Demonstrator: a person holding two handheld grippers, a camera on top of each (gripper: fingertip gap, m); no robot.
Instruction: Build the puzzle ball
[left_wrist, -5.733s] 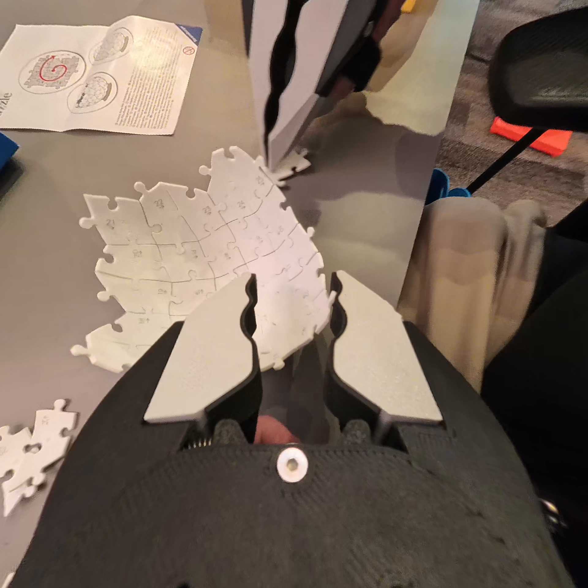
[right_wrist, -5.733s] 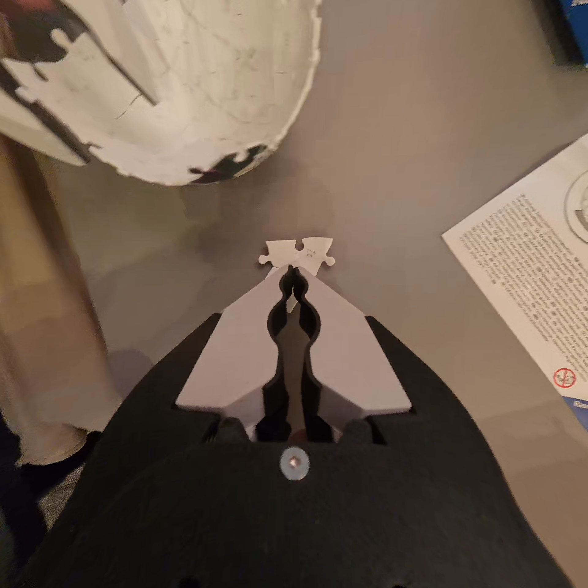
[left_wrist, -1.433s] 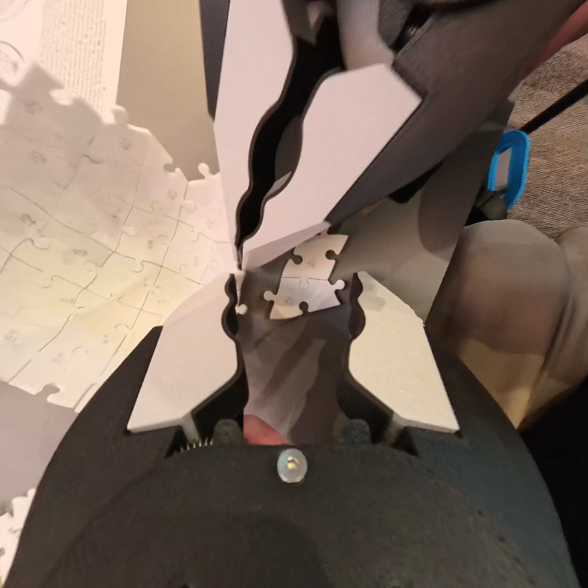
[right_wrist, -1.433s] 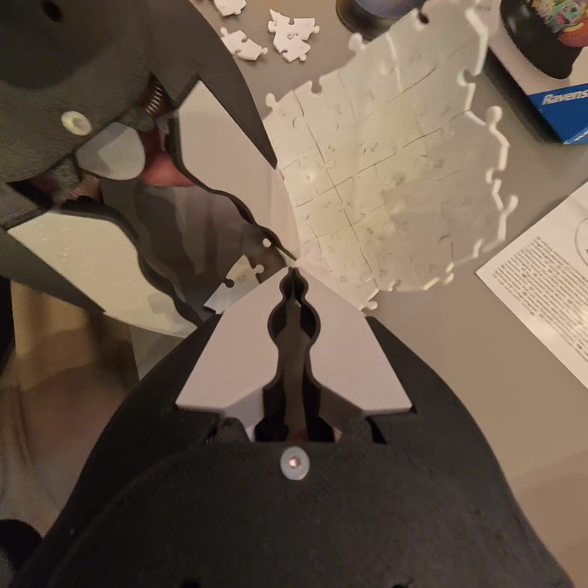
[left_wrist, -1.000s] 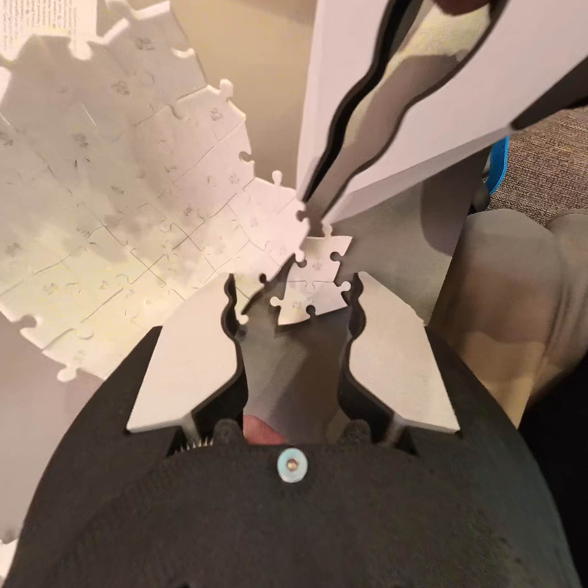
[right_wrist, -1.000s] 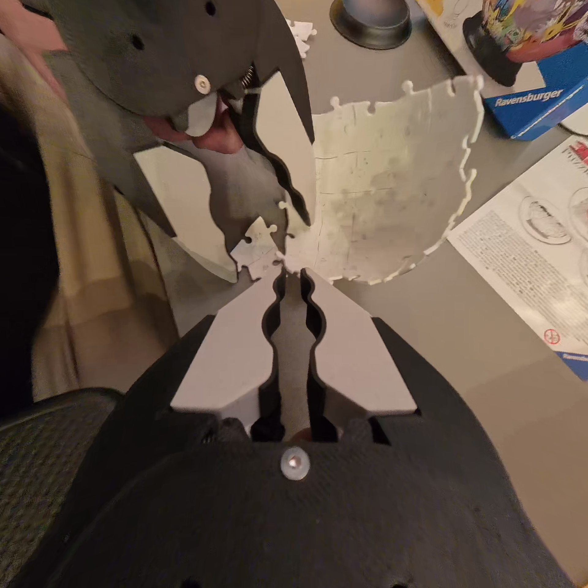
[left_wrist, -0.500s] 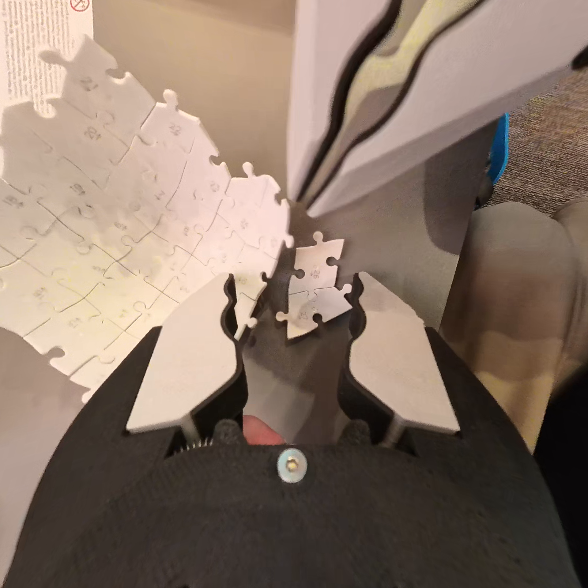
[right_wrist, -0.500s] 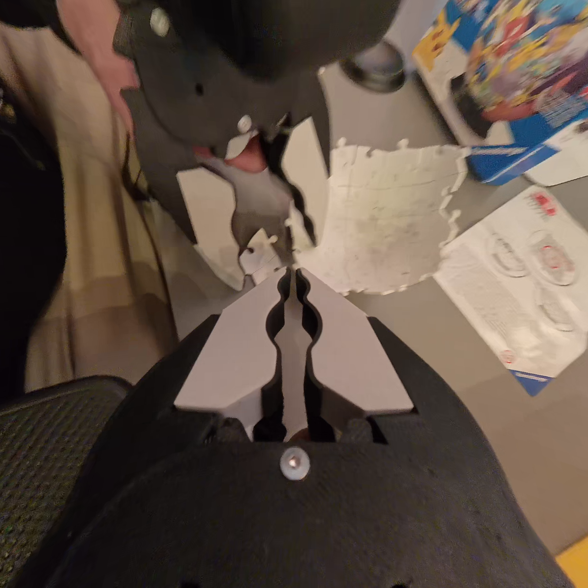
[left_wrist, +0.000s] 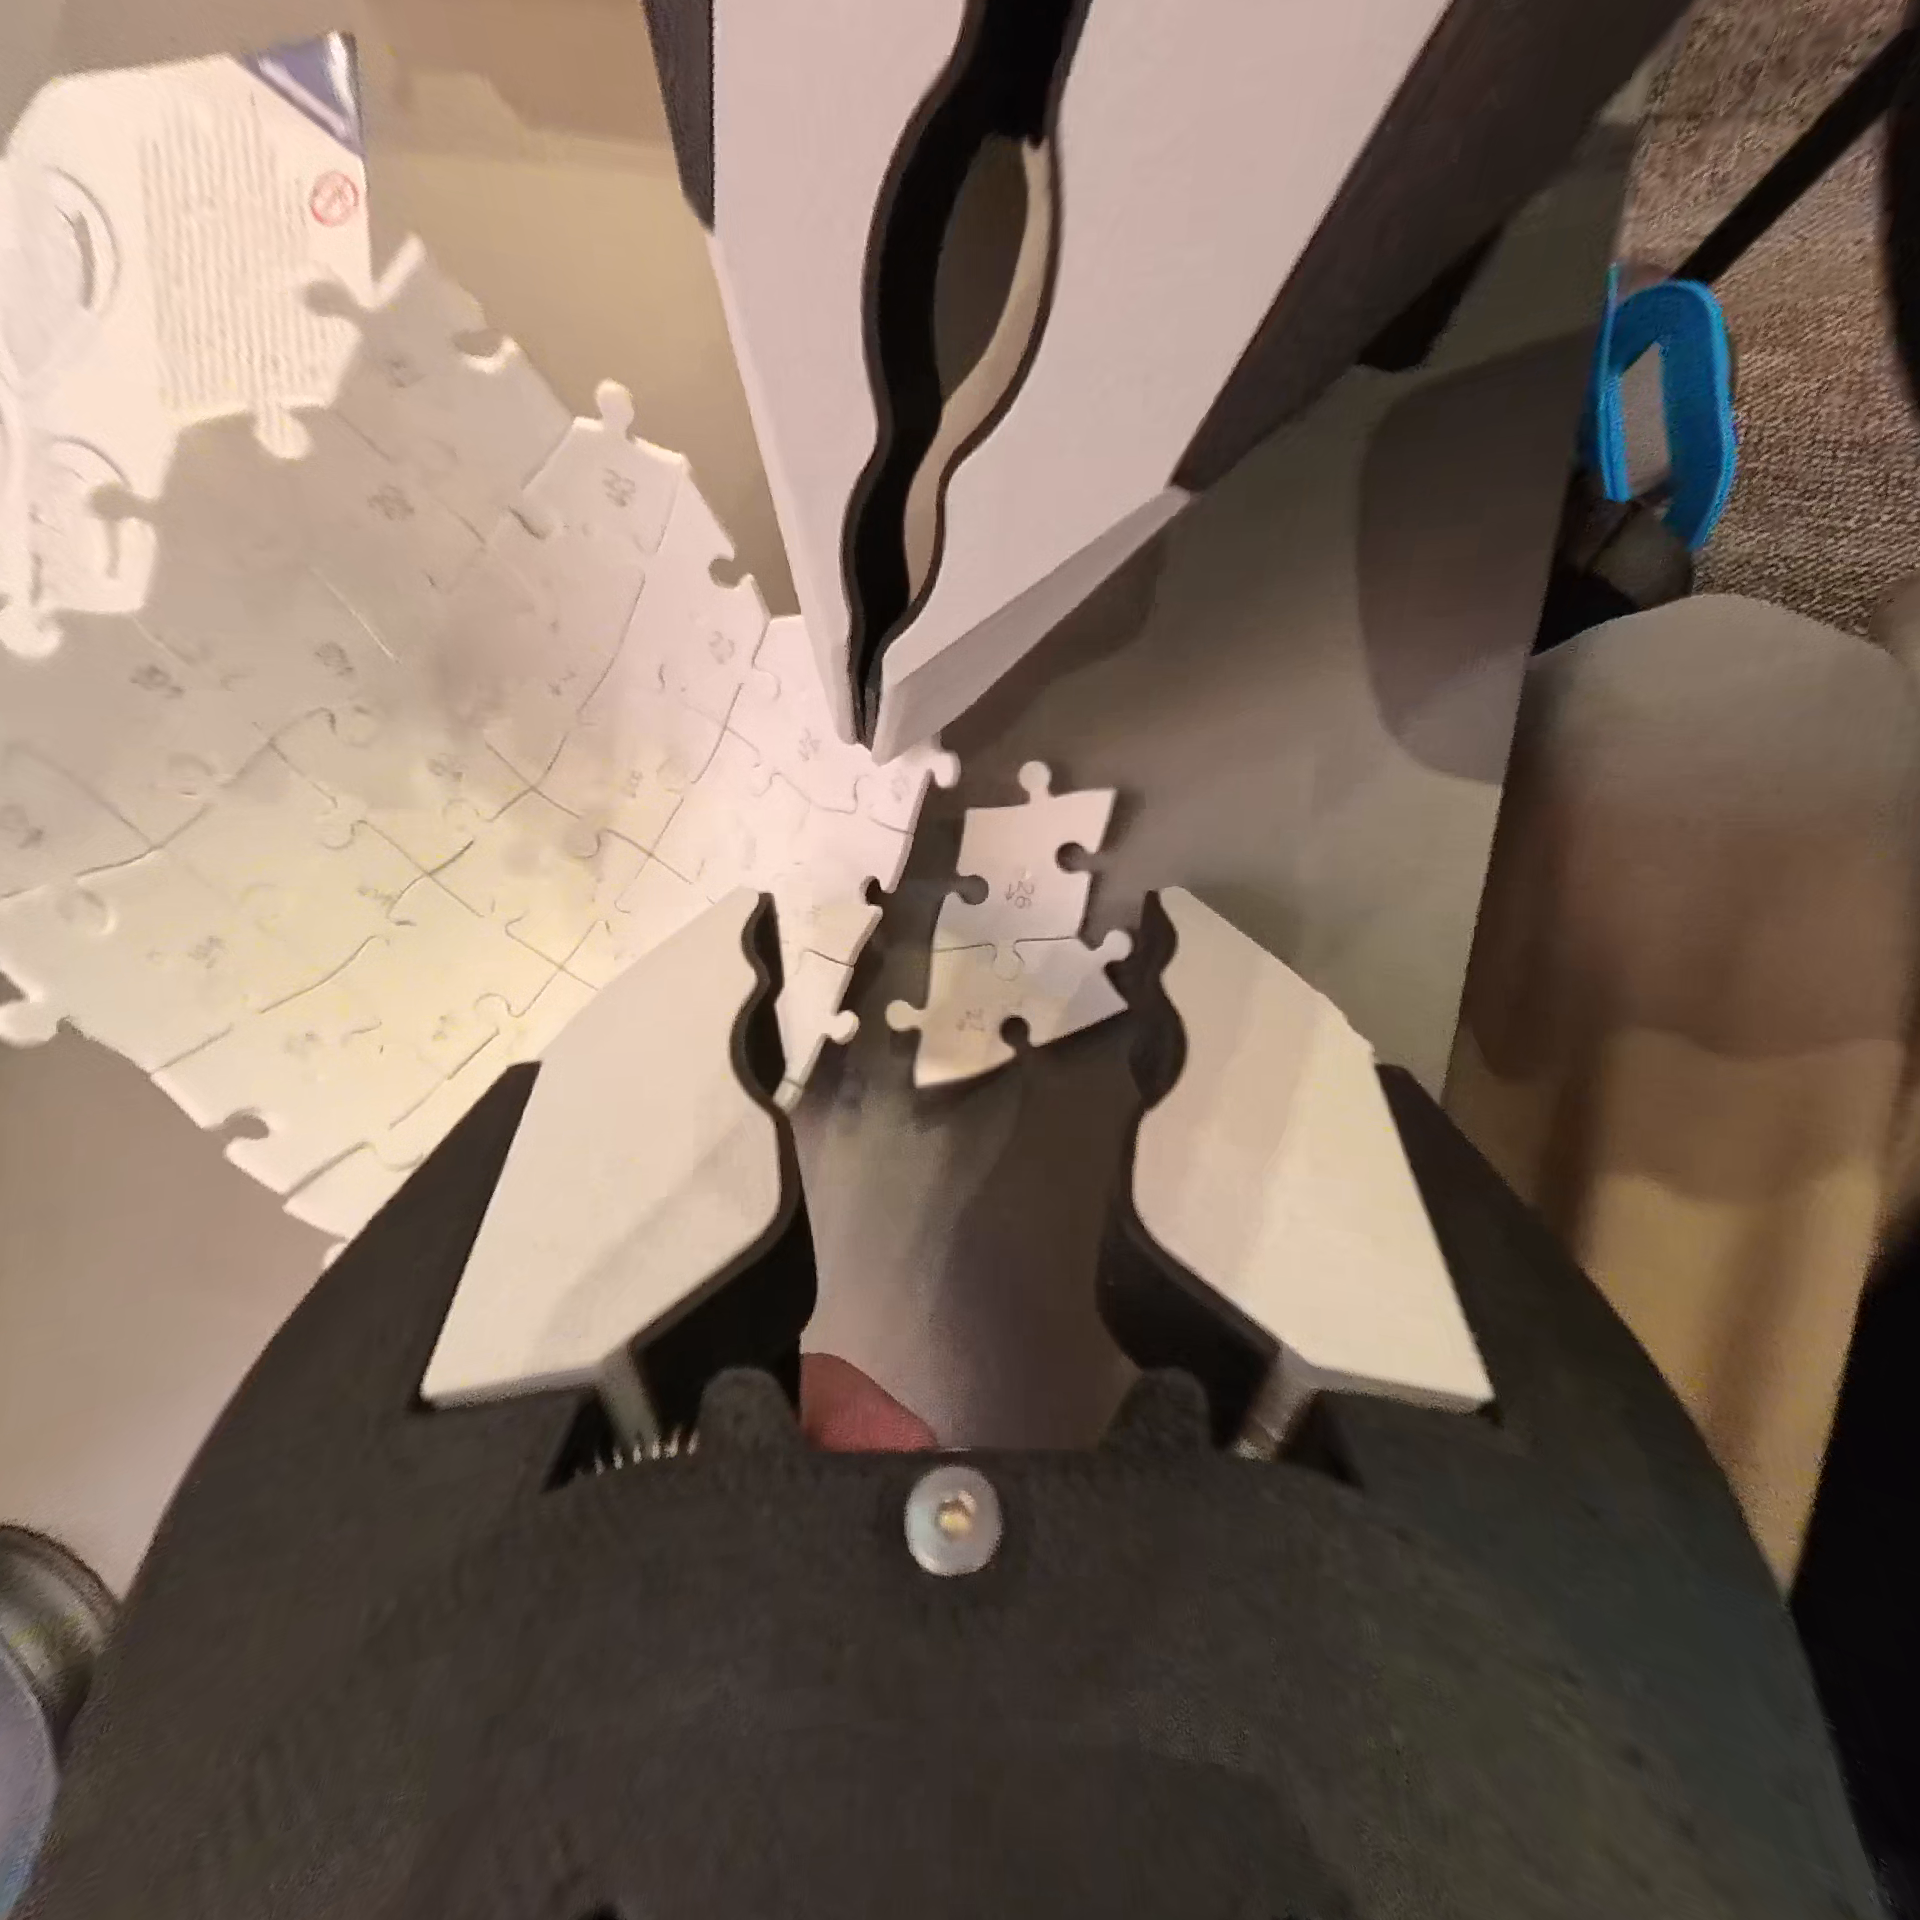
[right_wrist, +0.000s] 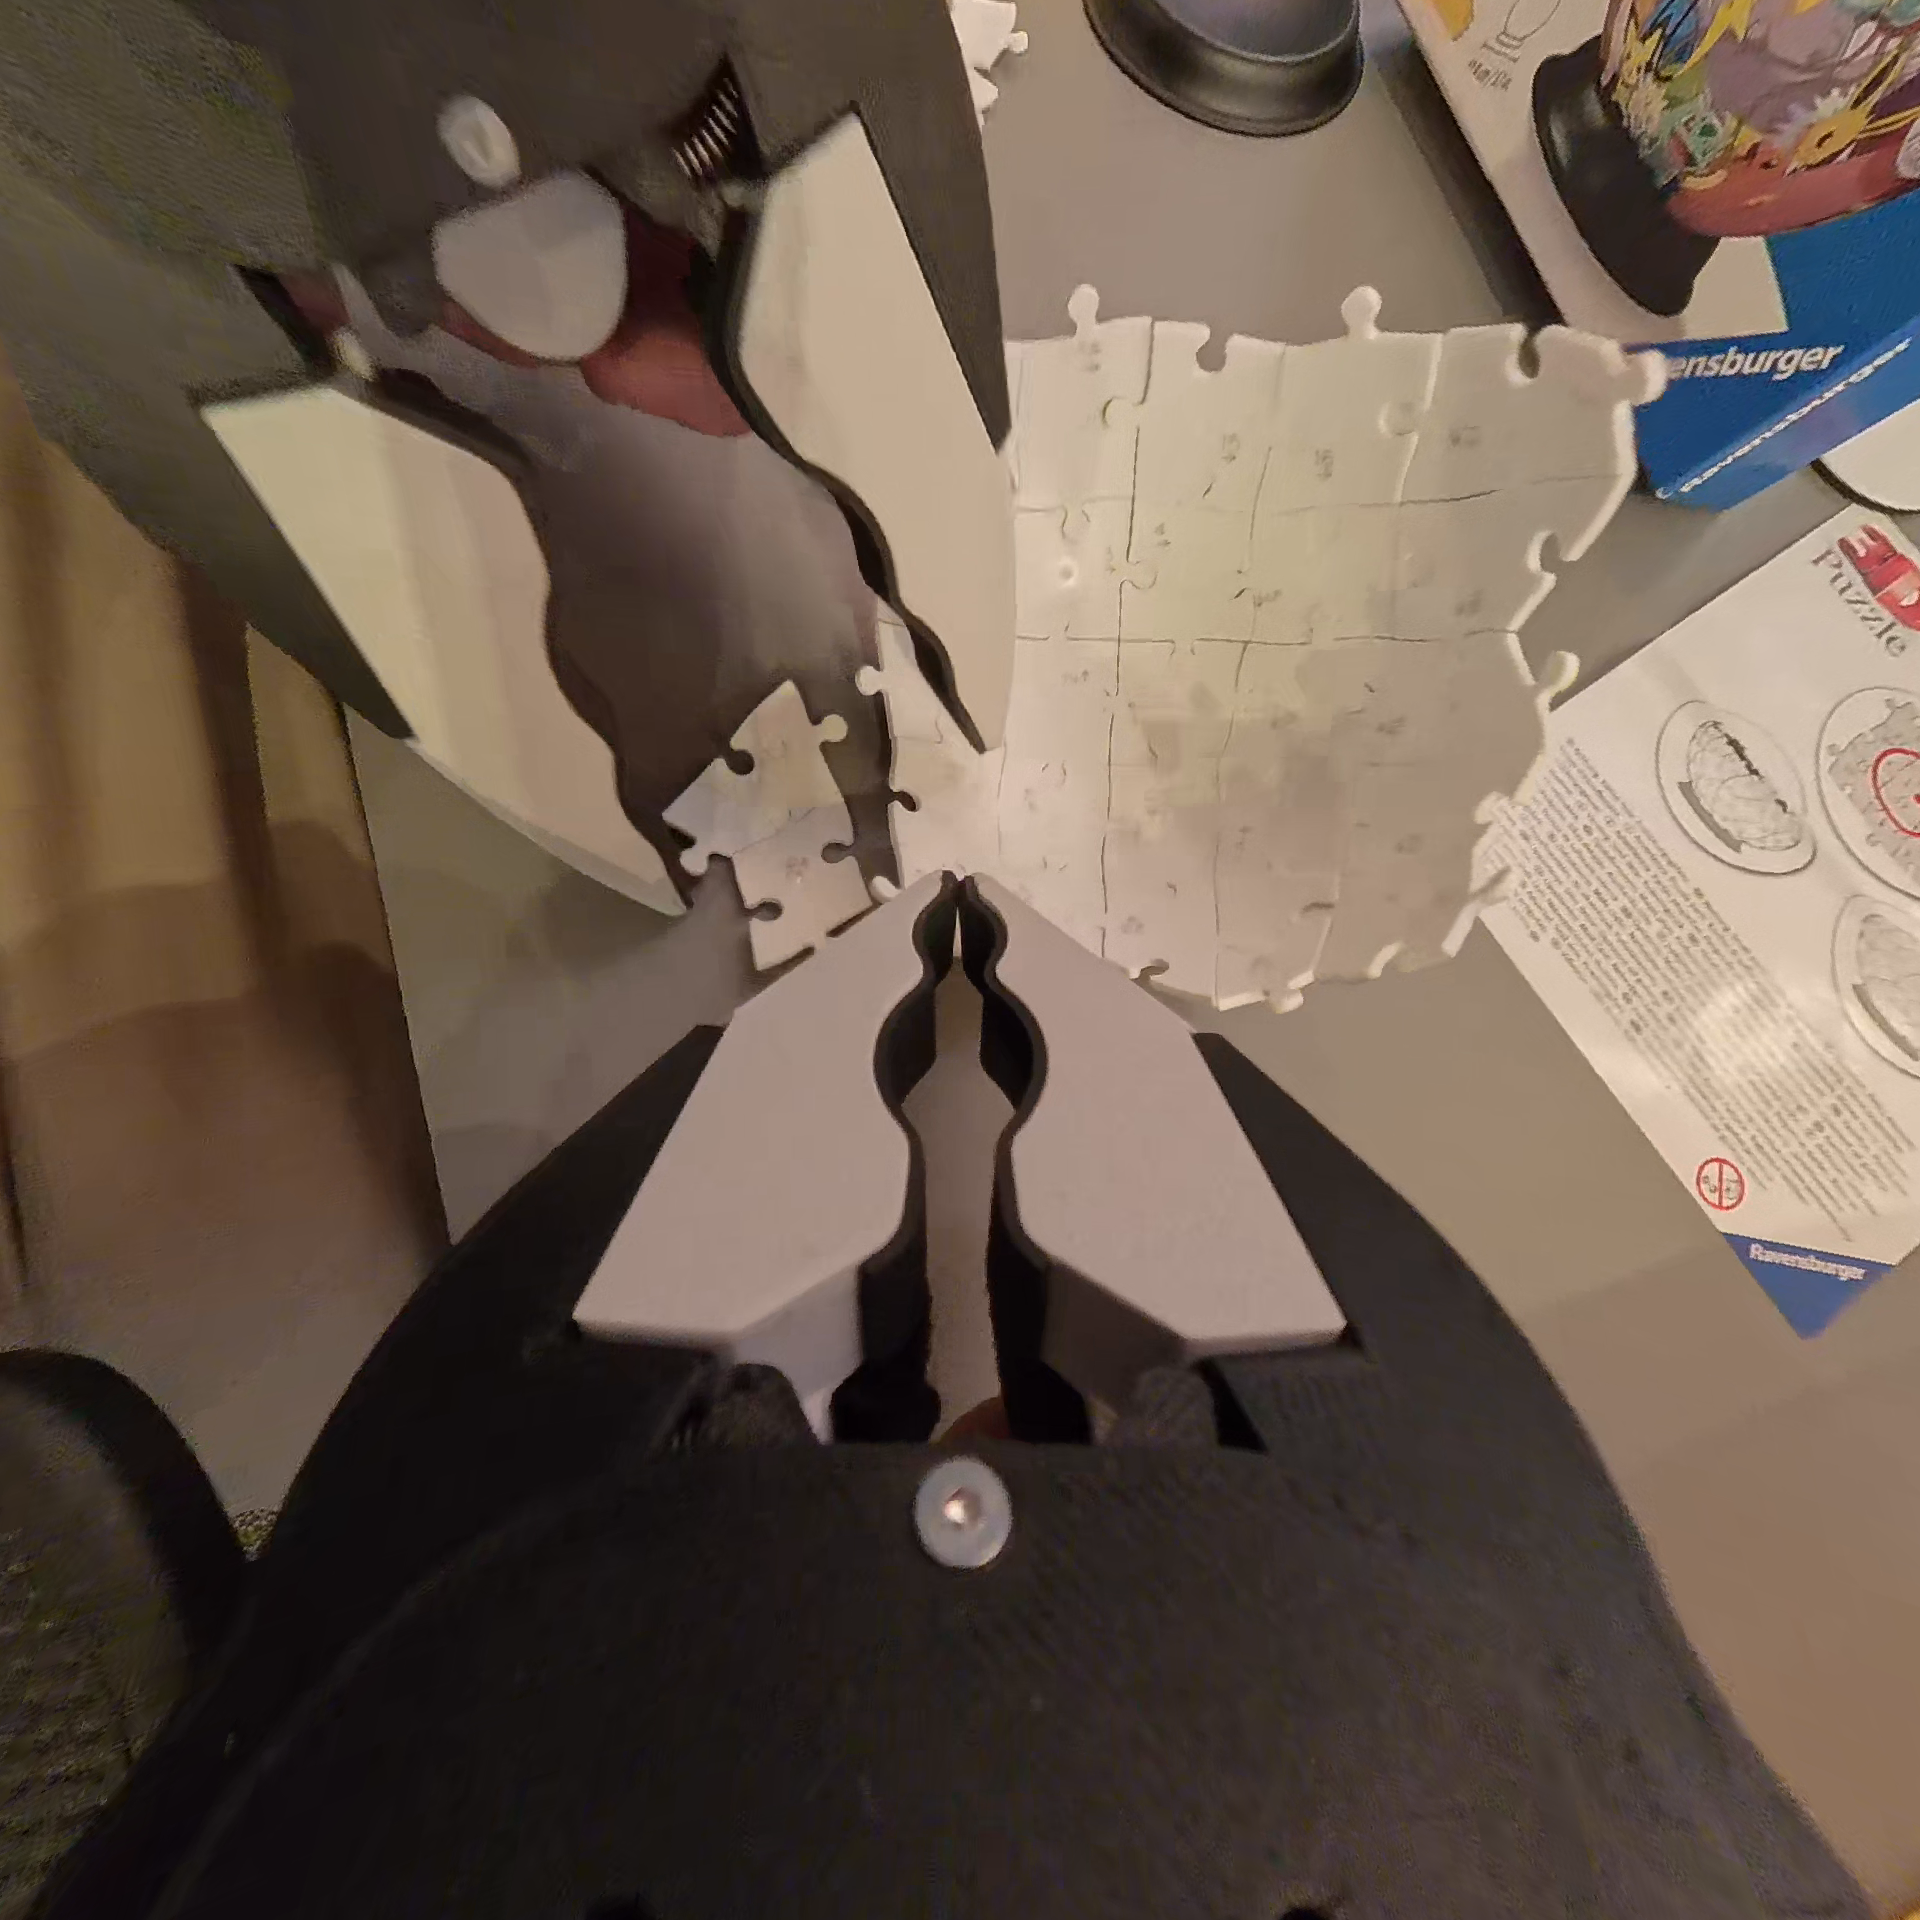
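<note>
Left gripper (left_wrist: 956, 914) is spread wide, holding nothing, framing one joined pair of pieces (left_wrist: 1013, 935) mid-frame. Right gripper (right_wrist: 956, 909) is pinched on the edge of the single curved puzzle shell (right_wrist: 1268, 665), center right; one instruction sheet (right_wrist: 1756, 987) lies far right.

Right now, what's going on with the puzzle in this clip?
A person is assembling a puzzle ball with two handheld grippers. The right gripper is shut on the edge of the curved, partly built white shell, holding it off the grey table. The left gripper is open around a loose joined pair of pieces lying beside the shell's edge, not yet attached. An instruction sheet lies nearby.
</note>
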